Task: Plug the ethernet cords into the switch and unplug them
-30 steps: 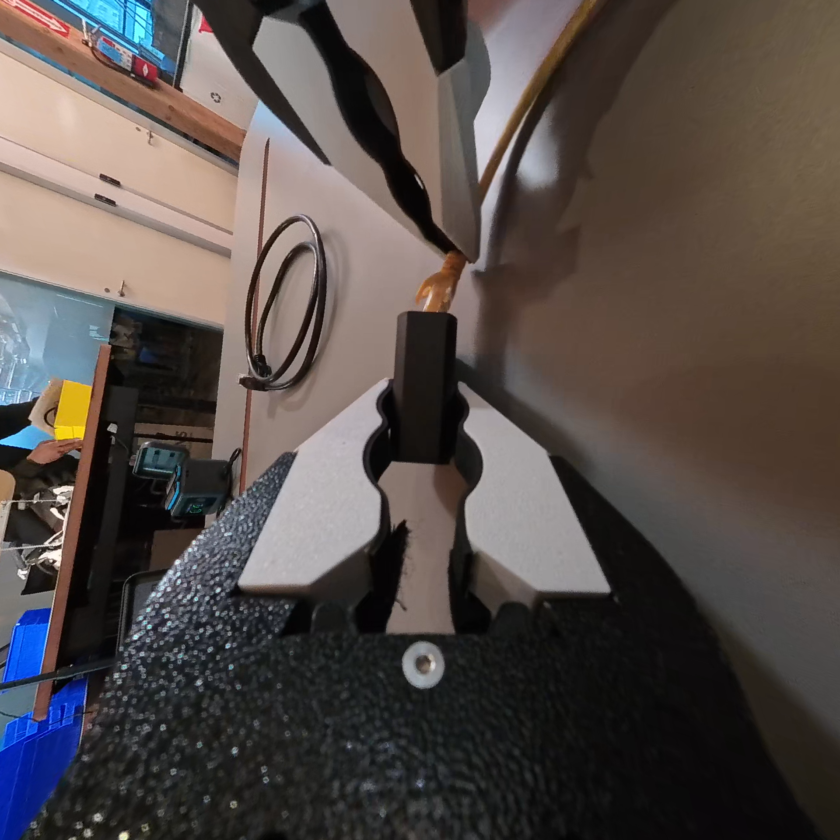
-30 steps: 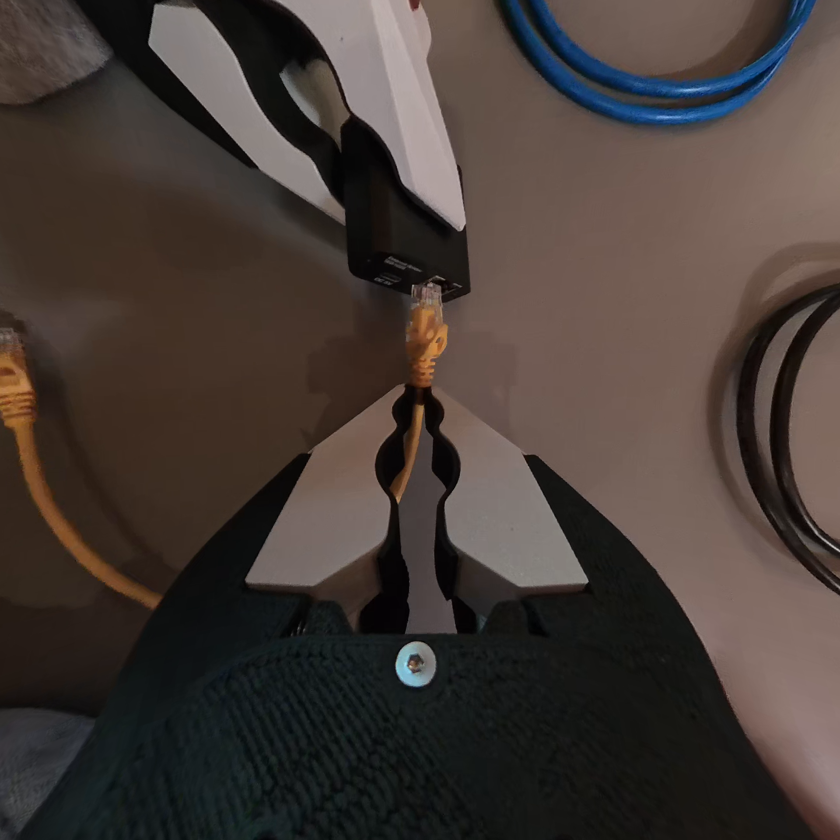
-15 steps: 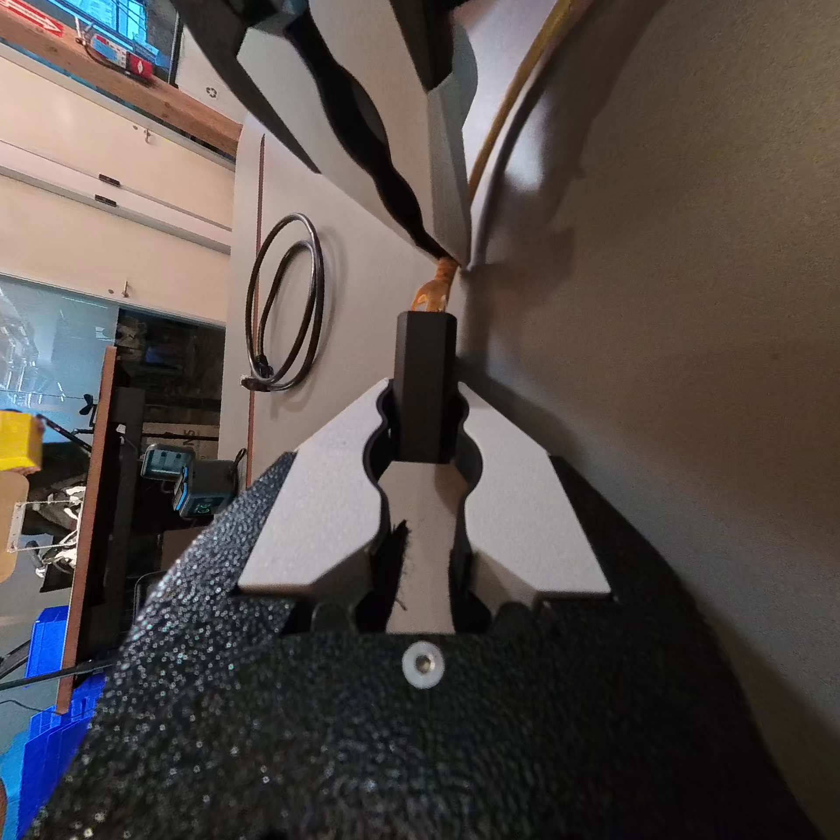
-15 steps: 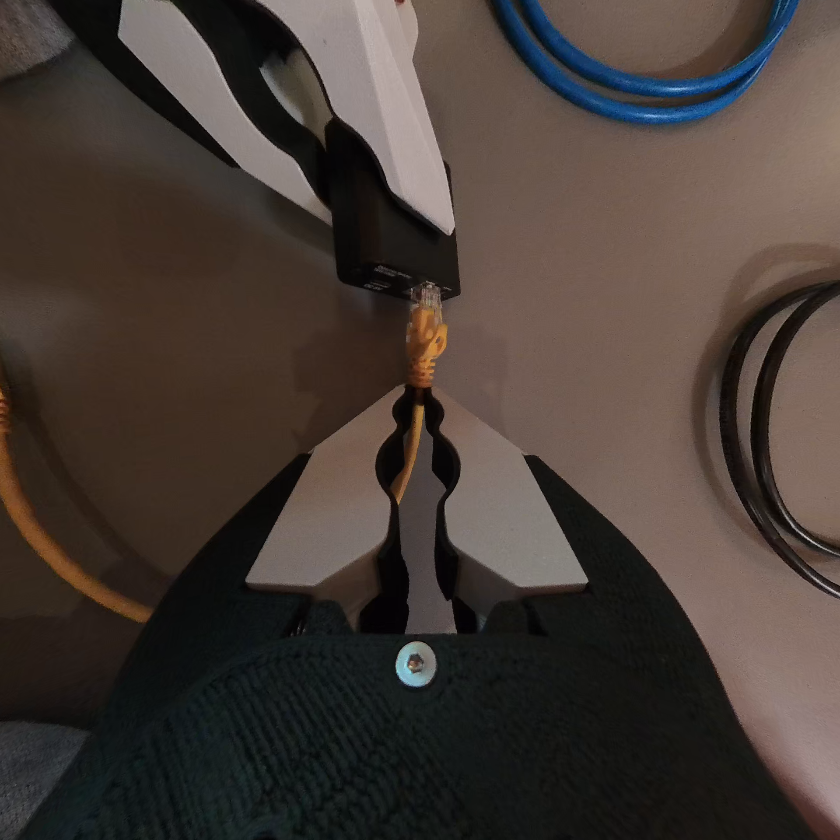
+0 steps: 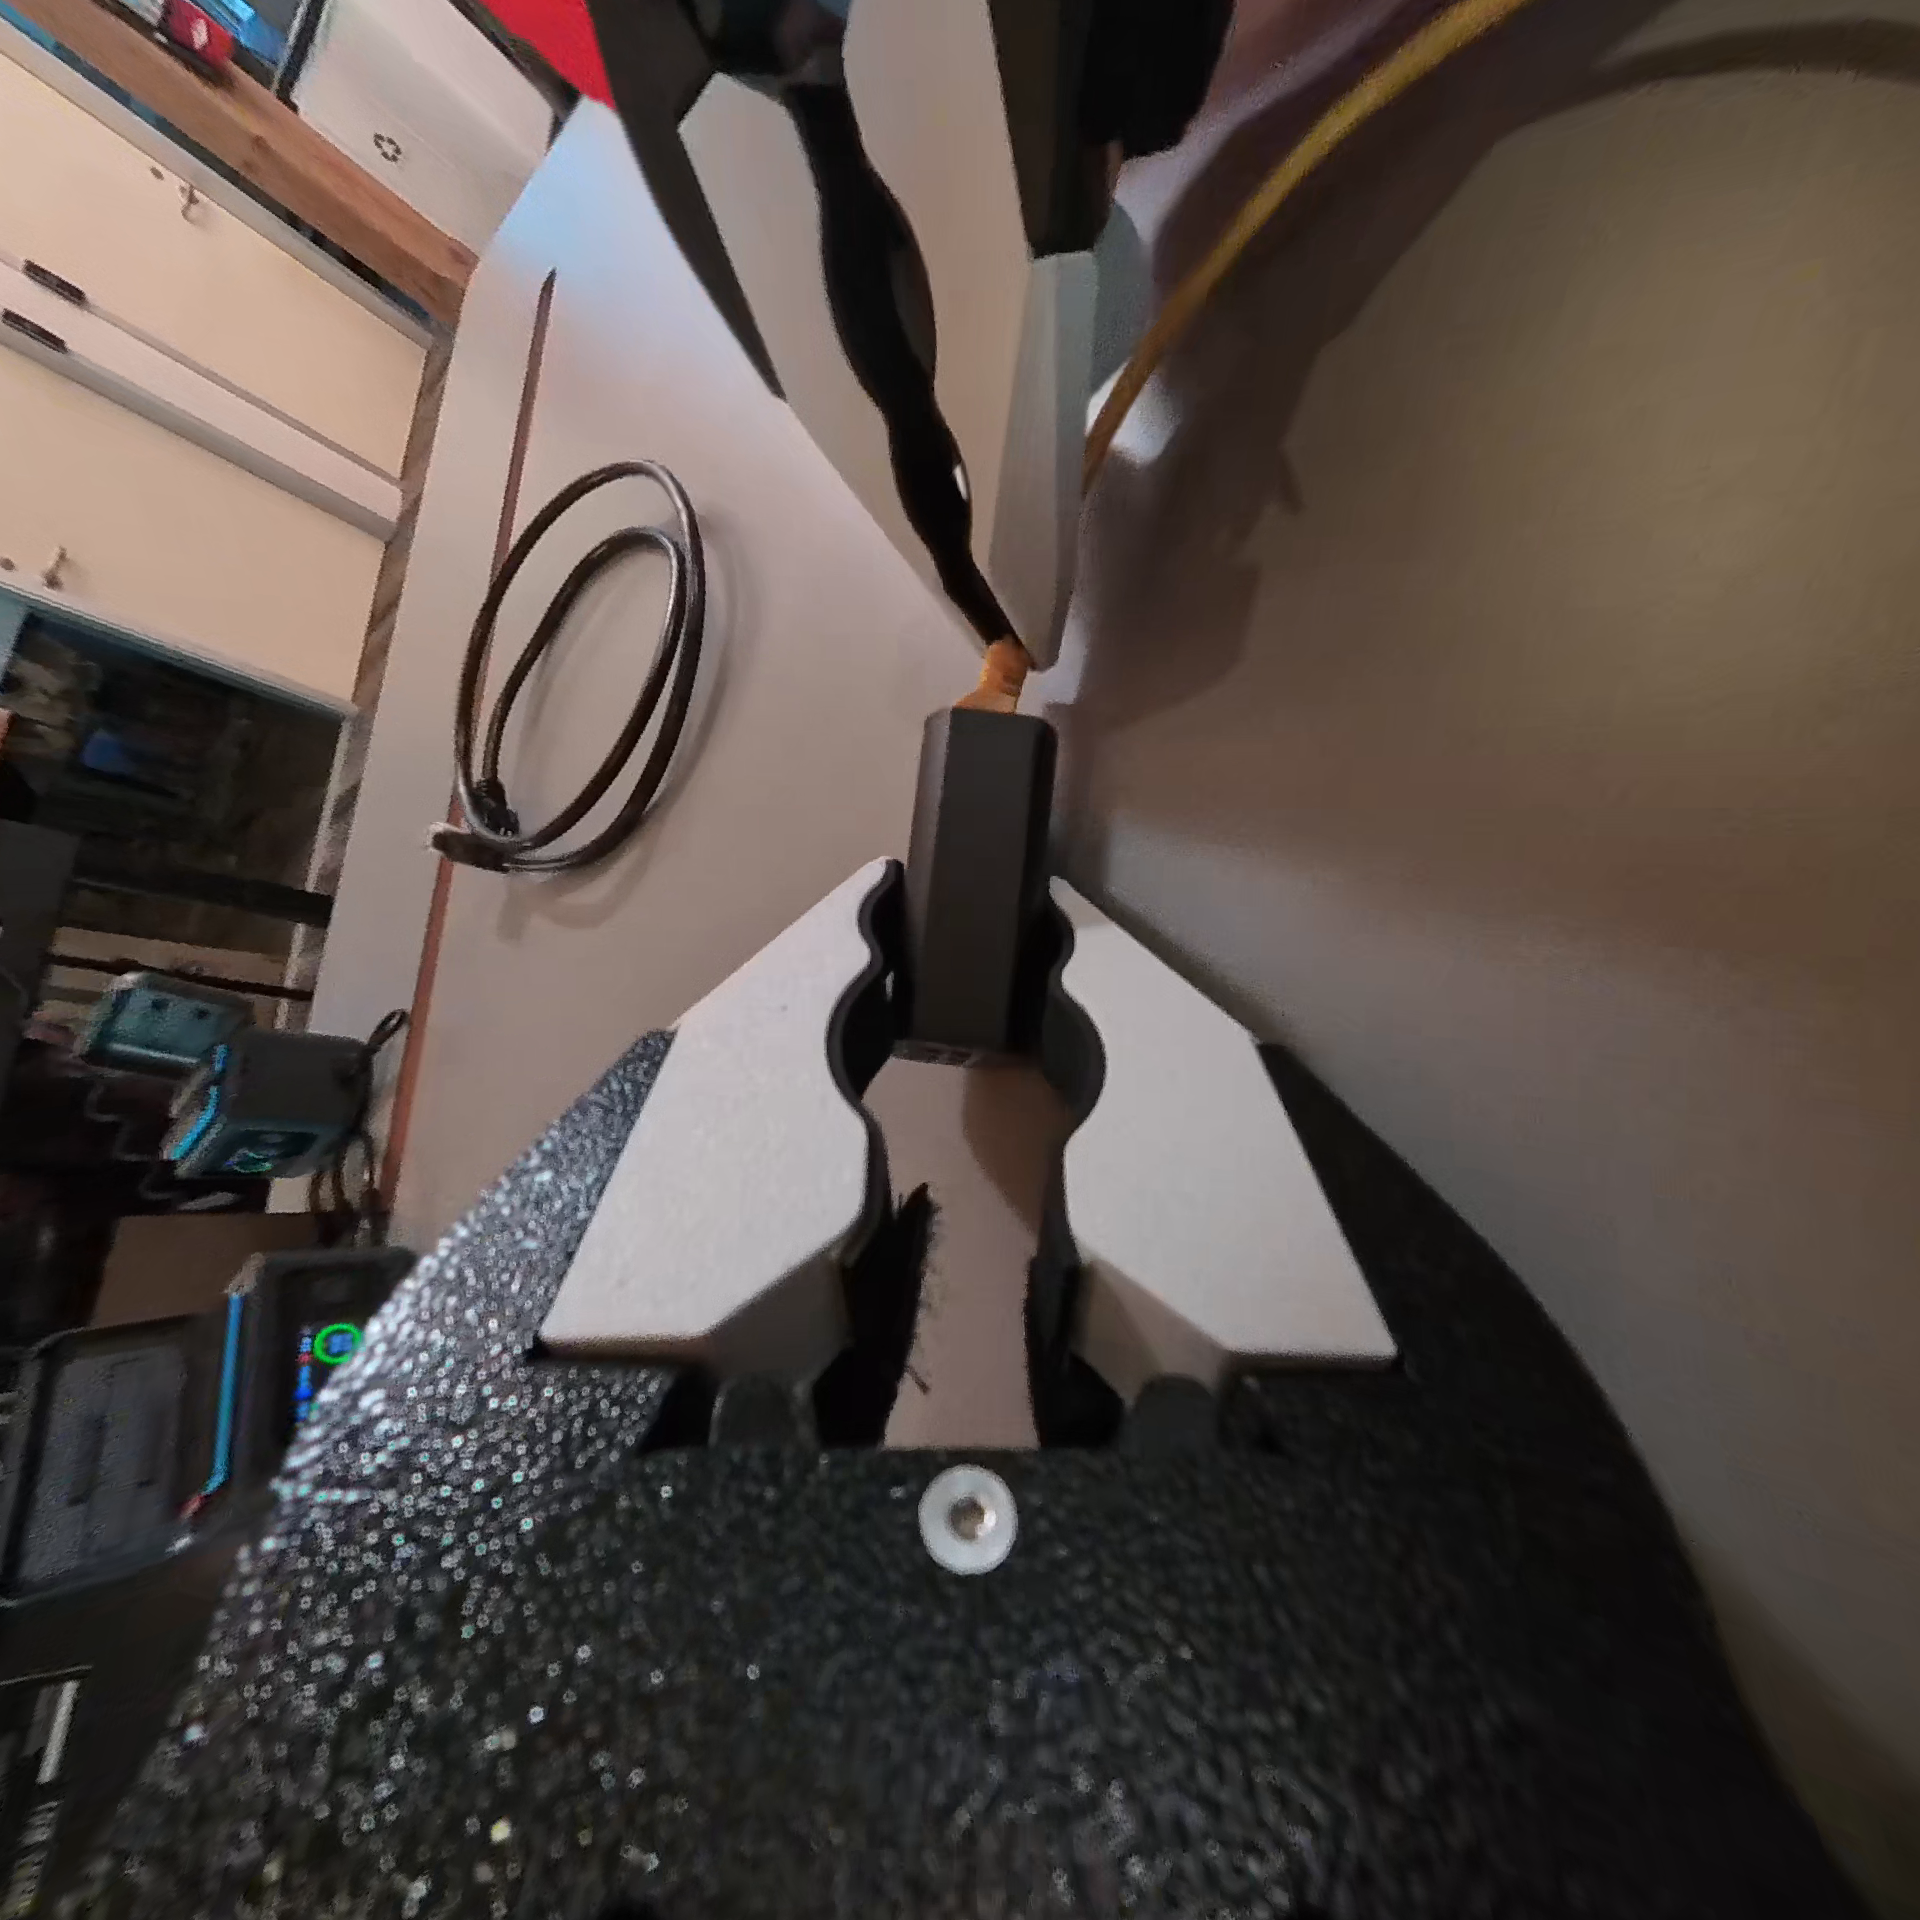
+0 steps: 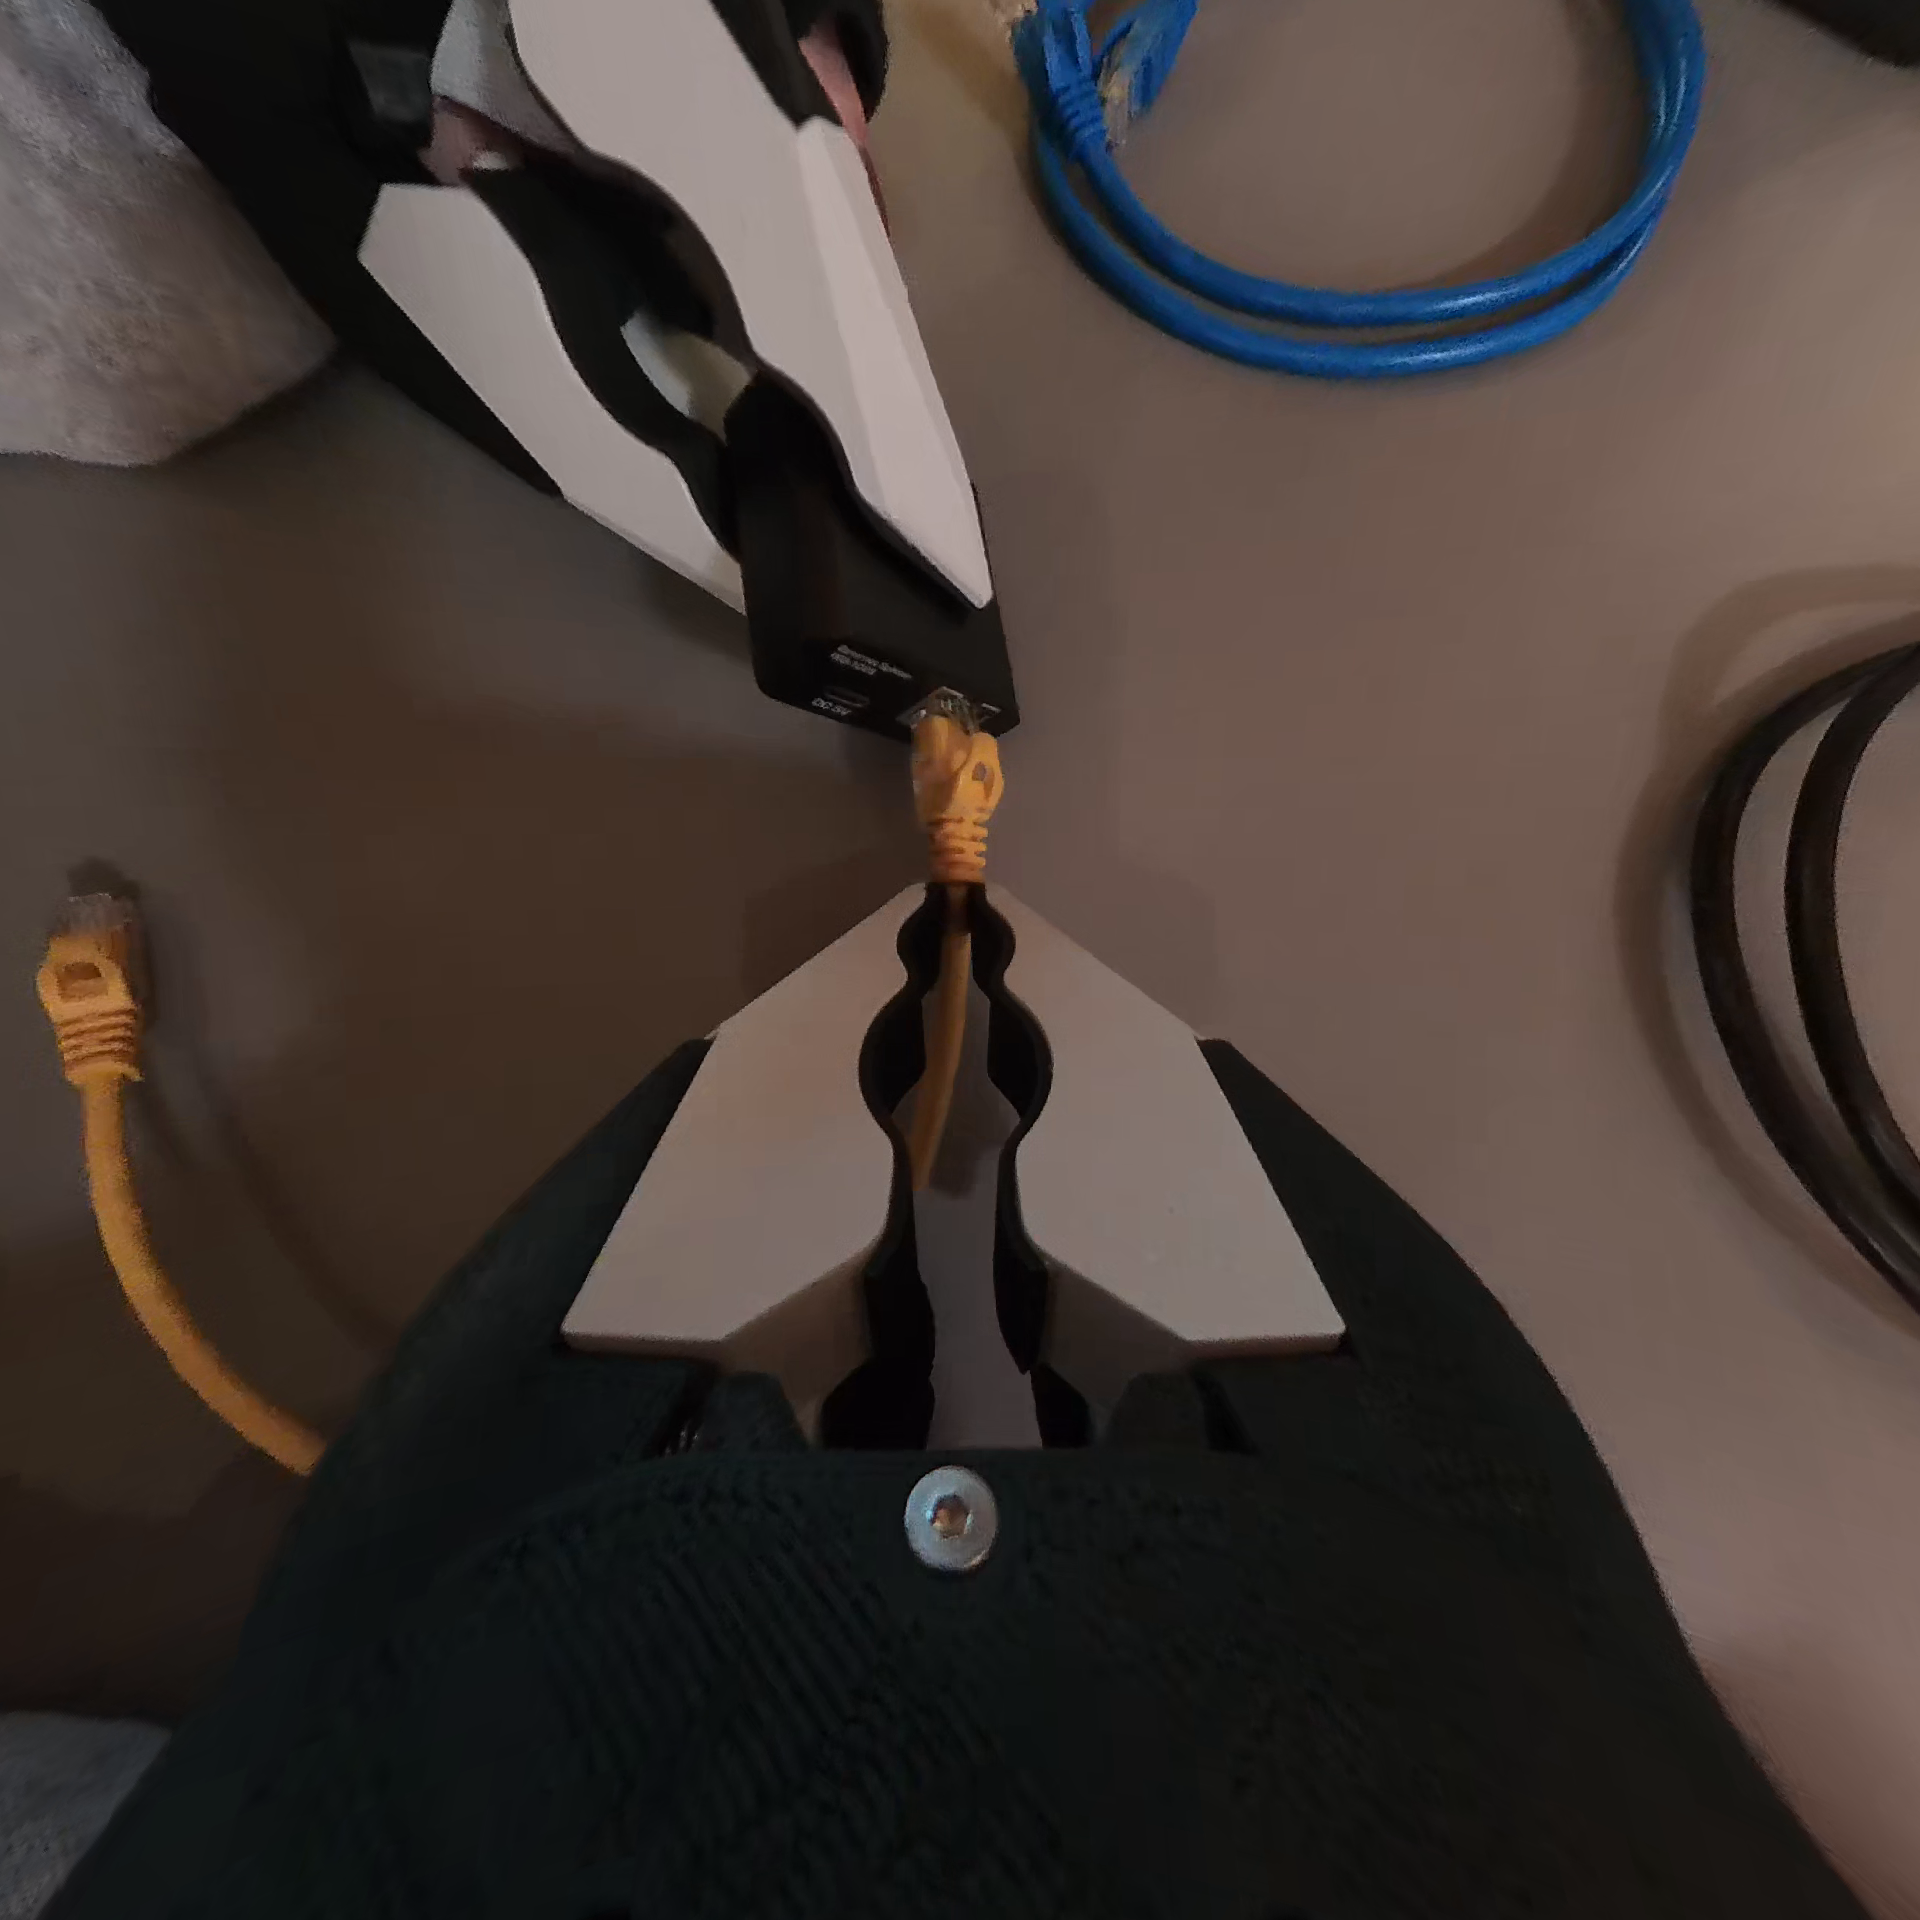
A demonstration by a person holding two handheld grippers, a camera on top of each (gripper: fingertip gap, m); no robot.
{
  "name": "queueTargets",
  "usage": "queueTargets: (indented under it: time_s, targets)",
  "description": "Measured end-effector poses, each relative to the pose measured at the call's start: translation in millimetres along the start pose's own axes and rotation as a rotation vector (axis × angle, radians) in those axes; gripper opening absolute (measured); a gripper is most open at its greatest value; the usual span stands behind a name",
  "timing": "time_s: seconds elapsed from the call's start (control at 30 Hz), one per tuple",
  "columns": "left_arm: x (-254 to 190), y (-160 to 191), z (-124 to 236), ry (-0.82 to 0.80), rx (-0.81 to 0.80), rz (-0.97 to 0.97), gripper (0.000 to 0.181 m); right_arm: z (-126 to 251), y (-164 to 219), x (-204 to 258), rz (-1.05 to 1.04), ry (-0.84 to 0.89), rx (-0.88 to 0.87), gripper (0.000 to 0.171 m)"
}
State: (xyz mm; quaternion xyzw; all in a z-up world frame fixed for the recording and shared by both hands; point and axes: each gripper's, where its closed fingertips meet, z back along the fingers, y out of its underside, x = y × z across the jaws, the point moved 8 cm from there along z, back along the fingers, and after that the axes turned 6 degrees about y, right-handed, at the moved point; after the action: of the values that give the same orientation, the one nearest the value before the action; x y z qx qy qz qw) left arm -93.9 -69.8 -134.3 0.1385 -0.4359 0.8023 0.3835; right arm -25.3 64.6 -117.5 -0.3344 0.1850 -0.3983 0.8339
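Switch [image 6: 883, 644] held by left claw [image 5: 971, 894]; yellow cord [image 6: 951, 997] pinched in right claw [image 6: 958, 894] — plug being seated; firm straight push judged needed.

Plain grey matte tabletop [image 5: 1558, 935]. Beyond its far edge: cream cabinet fronts [image 5: 156, 364] w/ wooden top [image 5: 312, 177]. Off its side: black boxy device, teal trim [image 5: 270, 1132]. Grey fuzzy cloth [image 6: 114, 312] on its corner.
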Motion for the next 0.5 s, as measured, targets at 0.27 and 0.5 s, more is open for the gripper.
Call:
queueTargets:
  time_s: [0.27, 0.5]
  targets:
    - [2.7, 4.2, 0.6, 0.007, 0.003, 0.105, 0.026, -4.5, -0.6, -2.2, 0.002, 0.009, -0.049, 0.003]
    - [7.6, 4.9, -0.3, 0.035, -0.015, 0.160, 0.025, -6.8, -1.8, -3.4, 0.027, 0.049, -0.090, 0.001]
